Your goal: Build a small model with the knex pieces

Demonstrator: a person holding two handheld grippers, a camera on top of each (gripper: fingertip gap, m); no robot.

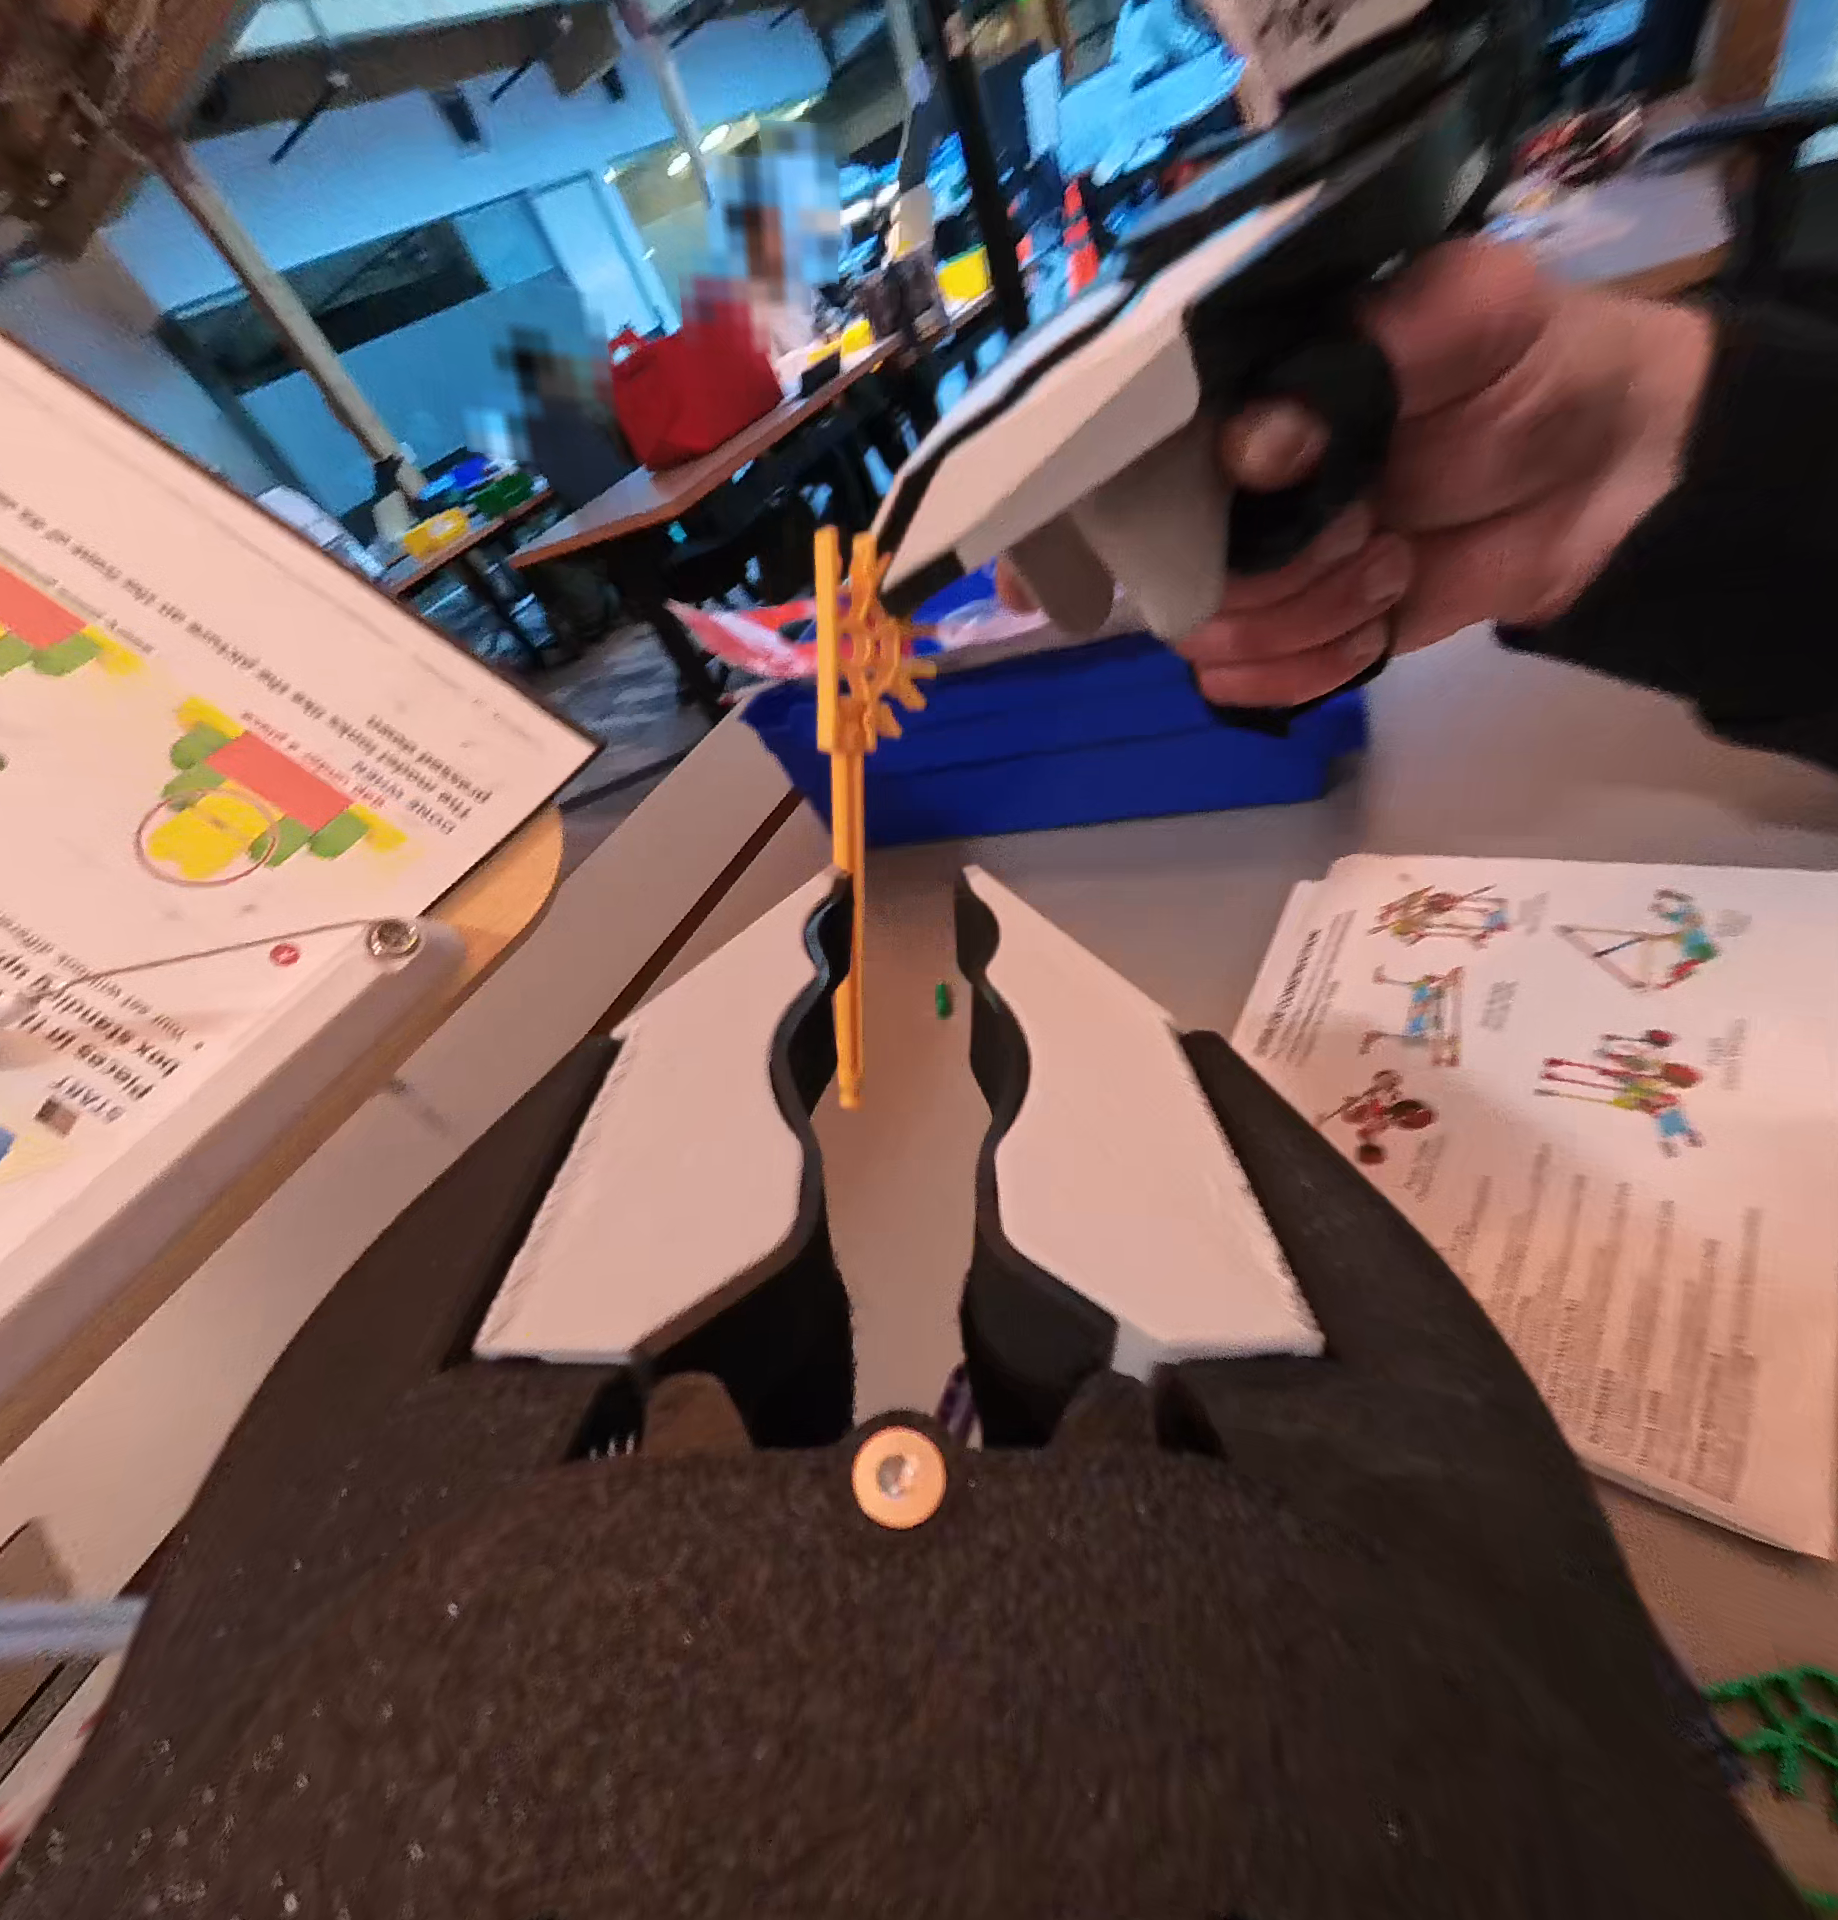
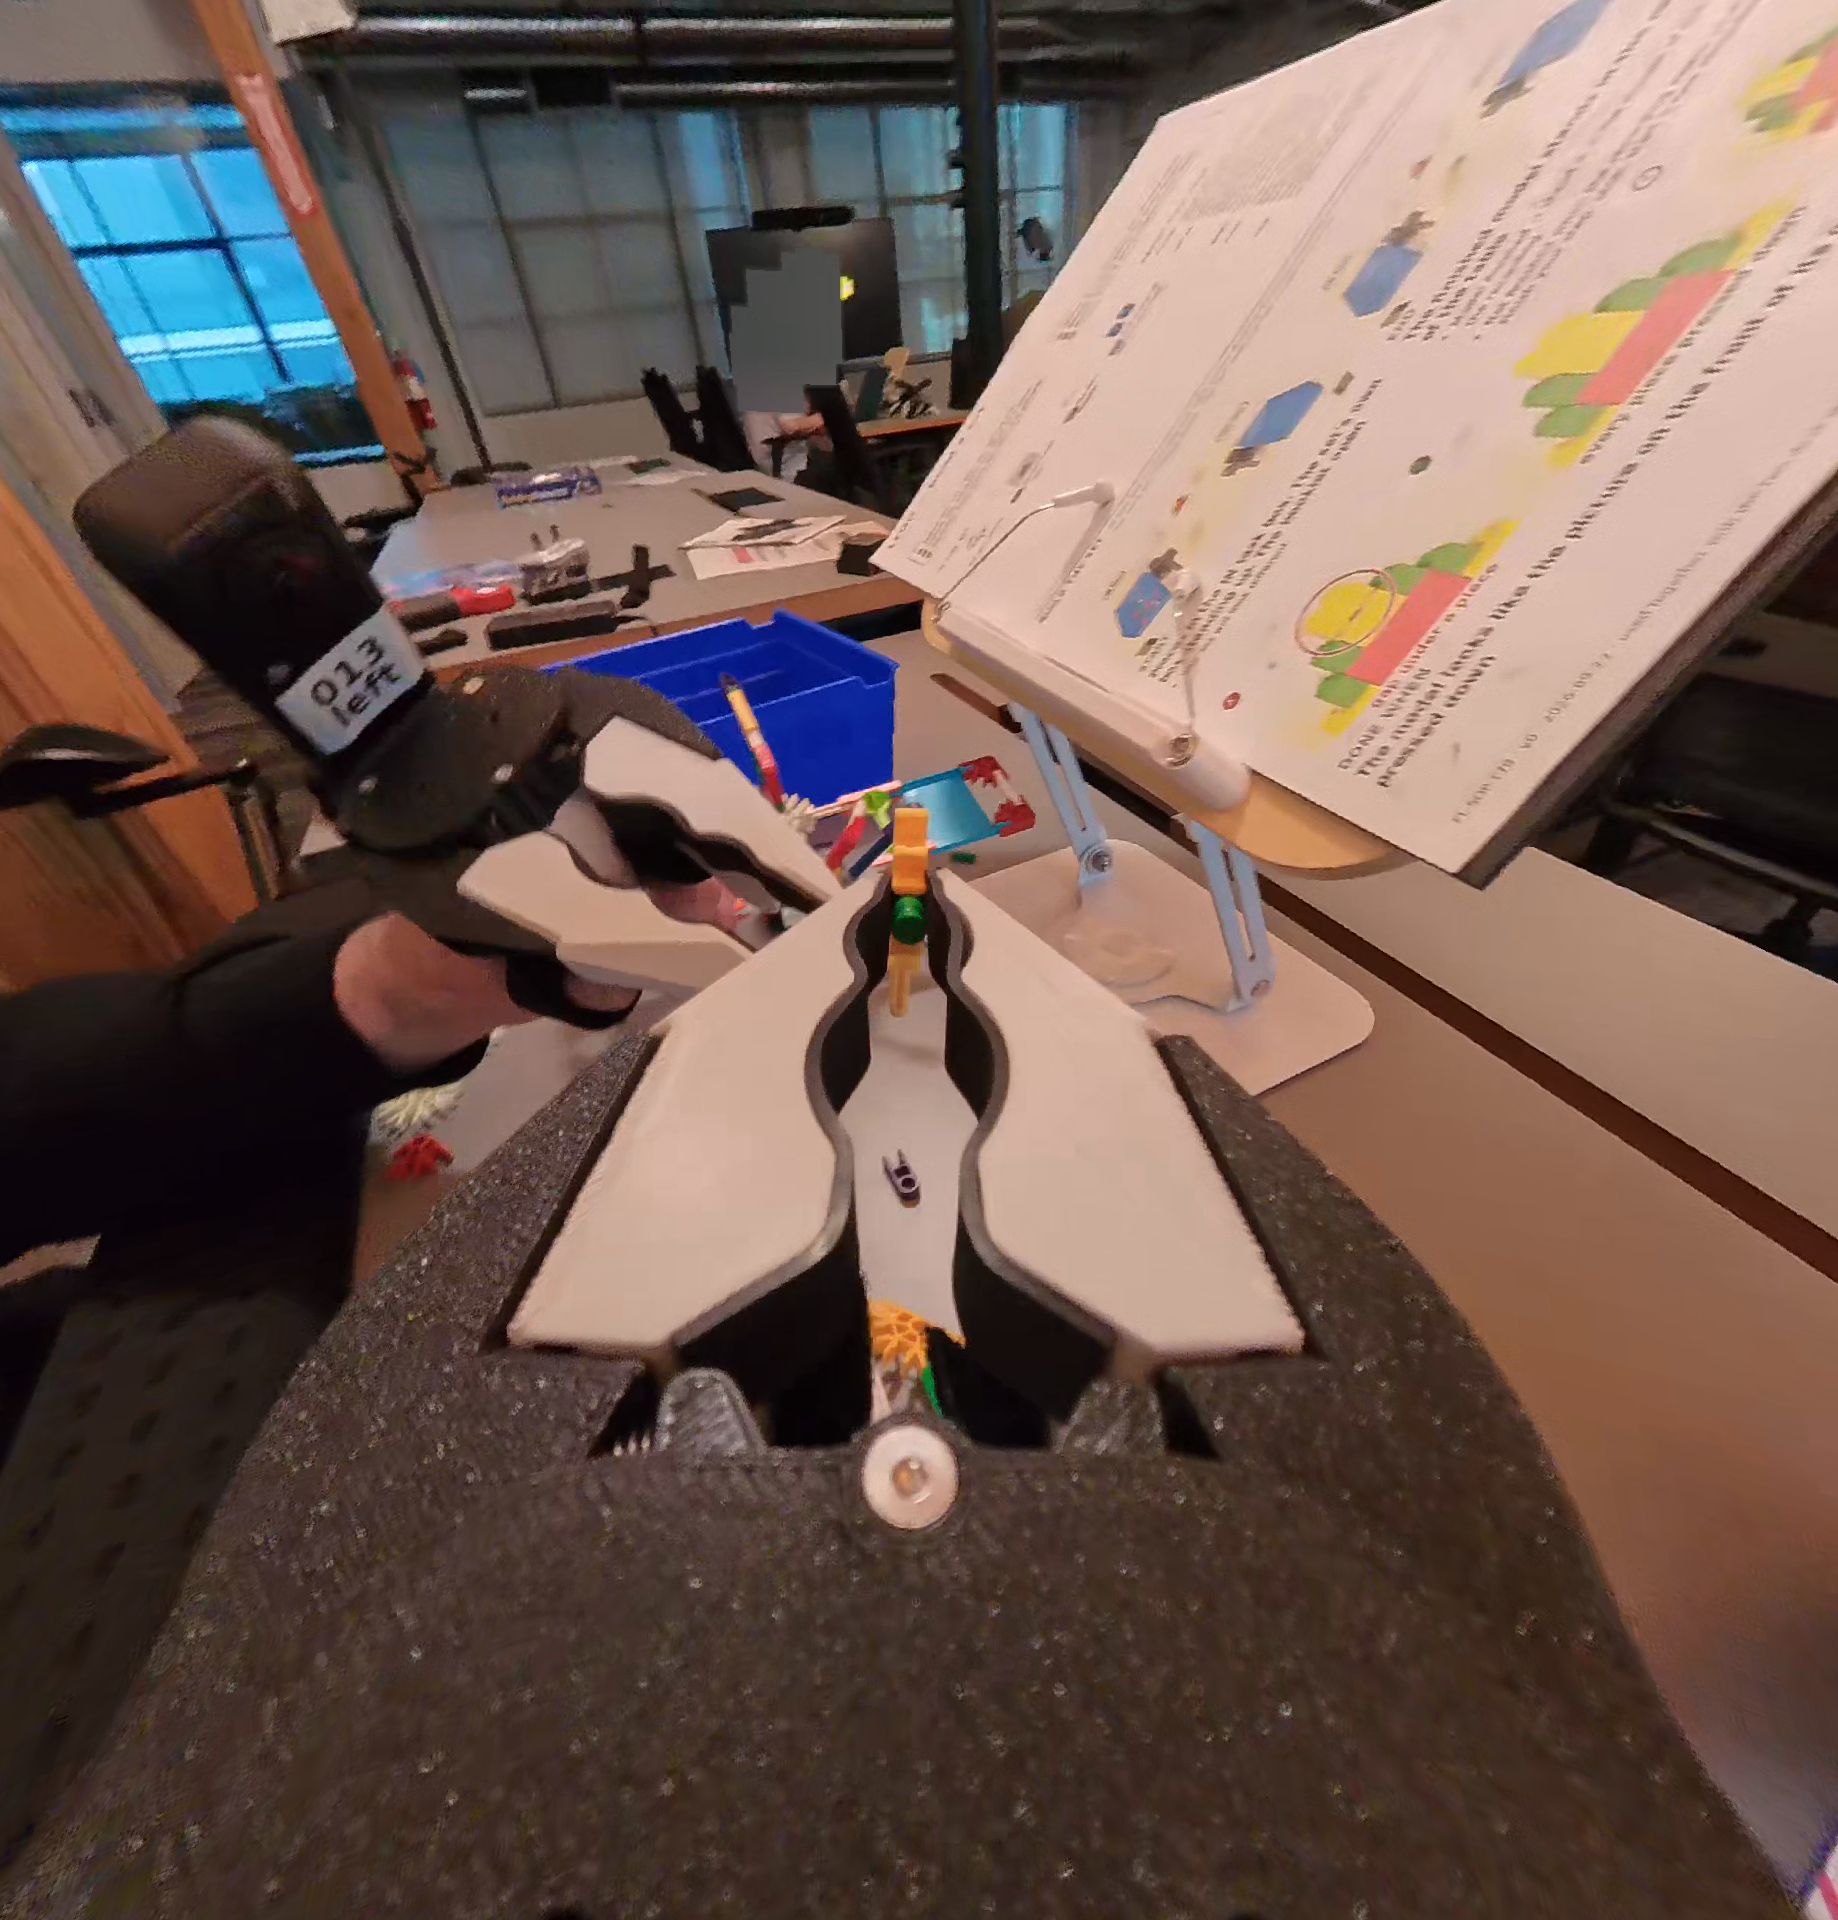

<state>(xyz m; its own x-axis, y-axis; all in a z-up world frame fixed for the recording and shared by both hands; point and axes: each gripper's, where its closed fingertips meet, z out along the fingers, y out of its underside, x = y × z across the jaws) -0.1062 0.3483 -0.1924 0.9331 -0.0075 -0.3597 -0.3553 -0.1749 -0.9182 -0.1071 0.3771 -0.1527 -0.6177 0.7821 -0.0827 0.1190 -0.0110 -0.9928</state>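
1. I am seeing a tilted instruction board standing at the far left of the surface, propped on a white stand.
2. I am holding the left tool with its jaws parted, gripping nothing. The lower end of a yellow rod is hanging in the gap, close against the left finger; I cannot tell whether it is touching.
3. The rod's long axis is running upright, straight up out of that gap, with a yellow snowflake-shaped connector fixed near its top.
4. I am pinching that yellow assembly with the right tool, which is reaching in from the upper right; its tips are closed on it. In the right wrist view a small green piece is sitting in the jaws too.
5. So the right tool is carrying the rod, and the left one is sitting directly below it.
6. A blue bin is standing behind, and an open booklet is lying on the right.
7. Loose coloured pieces are scattered near the bin.
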